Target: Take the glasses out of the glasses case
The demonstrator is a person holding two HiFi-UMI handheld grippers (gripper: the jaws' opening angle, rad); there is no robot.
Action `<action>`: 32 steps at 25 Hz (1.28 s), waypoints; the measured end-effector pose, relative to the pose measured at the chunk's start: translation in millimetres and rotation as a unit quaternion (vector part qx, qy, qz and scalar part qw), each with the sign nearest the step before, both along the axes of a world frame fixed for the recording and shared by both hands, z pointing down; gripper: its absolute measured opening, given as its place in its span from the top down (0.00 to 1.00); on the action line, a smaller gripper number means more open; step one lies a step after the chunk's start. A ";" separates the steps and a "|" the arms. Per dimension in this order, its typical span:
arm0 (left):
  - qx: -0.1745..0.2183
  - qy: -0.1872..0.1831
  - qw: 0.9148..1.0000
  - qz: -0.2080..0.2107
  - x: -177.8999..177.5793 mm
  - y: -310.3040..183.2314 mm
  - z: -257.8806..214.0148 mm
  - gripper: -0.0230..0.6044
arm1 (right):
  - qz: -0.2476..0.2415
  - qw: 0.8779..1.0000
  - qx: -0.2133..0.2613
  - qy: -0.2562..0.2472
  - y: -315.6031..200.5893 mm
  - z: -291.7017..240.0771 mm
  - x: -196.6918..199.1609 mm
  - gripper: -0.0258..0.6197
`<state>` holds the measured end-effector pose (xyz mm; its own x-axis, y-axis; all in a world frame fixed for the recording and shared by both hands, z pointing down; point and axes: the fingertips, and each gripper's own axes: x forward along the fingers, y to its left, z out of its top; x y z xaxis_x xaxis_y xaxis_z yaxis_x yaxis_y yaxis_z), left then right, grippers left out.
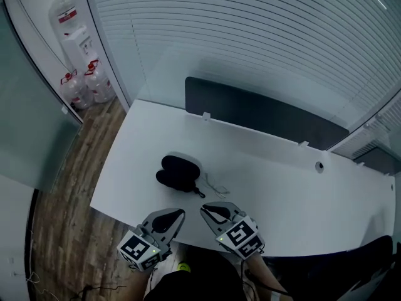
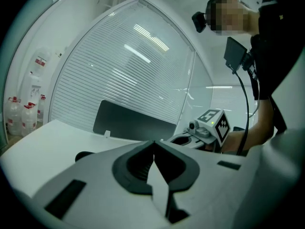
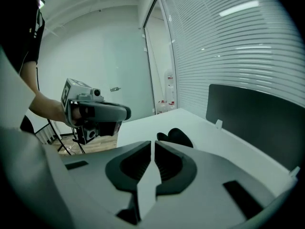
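A black zipped glasses case (image 1: 180, 172) lies closed on the white desk (image 1: 282, 187), left of centre, with its thin pull strap (image 1: 214, 187) trailing right. Both grippers hover at the desk's near edge, short of the case and apart from it. My left gripper (image 1: 180, 213) has its jaws together with nothing between them, as the left gripper view (image 2: 153, 141) also shows. My right gripper (image 1: 205, 208) is shut too, only a thin slit between empty jaws (image 3: 153, 142). In the right gripper view the case (image 3: 178, 137) lies just beyond the jaw tips.
A dark partition panel (image 1: 263, 115) stands along the desk's far edge before a glass wall with blinds. A round cable hole (image 1: 319, 166) sits at the back right. Water bottles (image 1: 88, 83) stand on the wooden floor (image 1: 69, 187) to the left.
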<state>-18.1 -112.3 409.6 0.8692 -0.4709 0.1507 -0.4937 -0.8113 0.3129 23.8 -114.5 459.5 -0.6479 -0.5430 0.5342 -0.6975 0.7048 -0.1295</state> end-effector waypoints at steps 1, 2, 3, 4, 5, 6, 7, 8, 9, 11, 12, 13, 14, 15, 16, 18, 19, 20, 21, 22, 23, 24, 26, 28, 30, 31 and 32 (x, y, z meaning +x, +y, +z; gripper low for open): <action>0.000 0.003 1.000 0.000 -2.5 5.2 -1.9 0.94 | 0.001 1.000 0.001 0.002 5.1 -0.9 -3.0 0.90; 0.001 0.003 1.000 0.001 -5.6 10.6 -3.0 0.94 | 0.002 1.000 0.003 0.003 10.0 -2.5 -6.2 0.90; 0.002 0.002 1.000 0.003 -9.0 16.3 -3.3 0.94 | 0.003 1.000 0.006 0.003 14.8 -4.4 -9.7 0.90; 0.003 0.001 1.000 0.004 -12.4 21.9 -3.6 0.94 | 0.004 1.000 0.008 0.002 19.8 -6.1 -13.1 0.90; 0.005 0.002 1.000 0.004 -15.7 27.1 -4.5 0.94 | 0.006 1.000 0.010 0.003 25.0 -7.4 -16.2 0.90; 0.007 0.005 1.000 0.003 -18.7 32.1 -6.4 0.94 | 0.007 1.000 0.013 0.003 30.3 -8.7 -18.9 0.90; 0.010 0.008 1.000 0.002 -21.3 37.1 -8.9 0.94 | 0.009 1.000 0.016 0.004 35.4 -10.3 -21.4 0.90; 0.014 0.008 1.000 0.003 -24.3 42.2 -10.8 0.94 | 0.011 1.000 0.018 0.004 40.3 -12.5 -23.7 0.90; 0.016 0.007 1.000 0.003 -27.6 47.4 -11.9 0.94 | 0.014 1.000 0.021 0.003 45.1 -15.1 -26.2 0.90; 0.020 0.006 1.000 0.005 -33.5 58.8 -13.6 0.94 | 0.019 0.999 0.027 0.000 55.1 -19.1 -31.1 0.90; 0.021 0.008 1.000 0.005 -36.2 65.1 -14.3 0.94 | 0.022 0.999 0.029 -0.001 60.3 -20.4 -33.6 0.90; 0.023 0.010 1.000 0.006 -39.0 71.6 -15.0 0.94 | 0.025 0.999 0.033 -0.003 65.7 -21.9 -36.7 0.90; 0.024 0.012 1.000 0.006 -41.7 78.4 -16.0 0.94 | 0.027 0.999 0.037 -0.007 71.1 -24.2 -40.6 0.90; 0.025 0.014 1.000 0.007 -44.4 85.6 -17.6 0.94 | 0.027 0.999 0.042 -0.010 76.9 -26.8 -44.9 0.90; 0.026 0.015 1.000 0.008 -47.1 93.1 -19.7 0.94 | 0.027 0.999 0.046 -0.011 83.2 -29.9 -49.2 0.90; 0.029 0.018 0.999 0.011 -52.2 107.1 -25.1 0.94 | 0.025 0.998 0.052 -0.009 96.8 -36.8 -57.1 0.90; 0.031 0.019 0.999 0.011 -54.7 113.3 -27.4 0.94 | 0.025 0.998 0.055 -0.008 103.0 -39.9 -60.4 0.90; 0.033 0.020 0.999 0.011 -57.2 119.1 -29.0 0.94 | 0.024 0.998 0.060 -0.008 108.8 -43.1 -63.9 0.90; 0.036 0.021 0.999 0.011 -59.6 124.8 -30.0 0.94 | 0.024 0.998 0.065 -0.010 114.5 -46.0 -67.2 0.90; 0.038 0.021 0.999 0.010 -61.9 130.8 -31.0 0.94 | 0.024 0.997 0.069 -0.010 120.5 -48.3 -70.2 0.90; 0.041 0.022 0.999 0.010 -64.2 137.3 -32.3 0.94 | 0.025 0.997 0.073 -0.010 126.9 -50.3 -72.8 0.90; 0.044 0.022 0.999 0.010 -66.4 144.0 -34.0 0.94 | 0.025 0.997 0.076 -0.010 133.4 -52.3 -74.8 0.90; 0.049 0.024 0.998 0.009 -69.6 156.5 -37.7 0.94 | 0.027 0.996 0.082 -0.008 145.4 -55.5 -77.1 0.90; 0.053 0.027 0.998 0.008 -71.9 167.3 -40.6 0.94 | 0.029 0.996 0.086 -0.010 155.3 -58.0 -78.5 0.90; 0.054 0.029 0.998 0.007 -74.4 177.8 -43.9 0.94 | 0.032 0.995 0.089 -0.016 164.6 -61.4 -80.5 0.90; 0.054 0.031 0.998 0.007 -75.5 183.1 -46.0 0.94 | 0.034 0.995 0.089 -0.019 169.0 -63.1 -81.1 0.90; 0.053 0.033 0.998 0.008 -76.5 188.2 -48.2 0.94 | 0.036 0.995 0.090 -0.022 173.3 -64.7 -81.9 0.90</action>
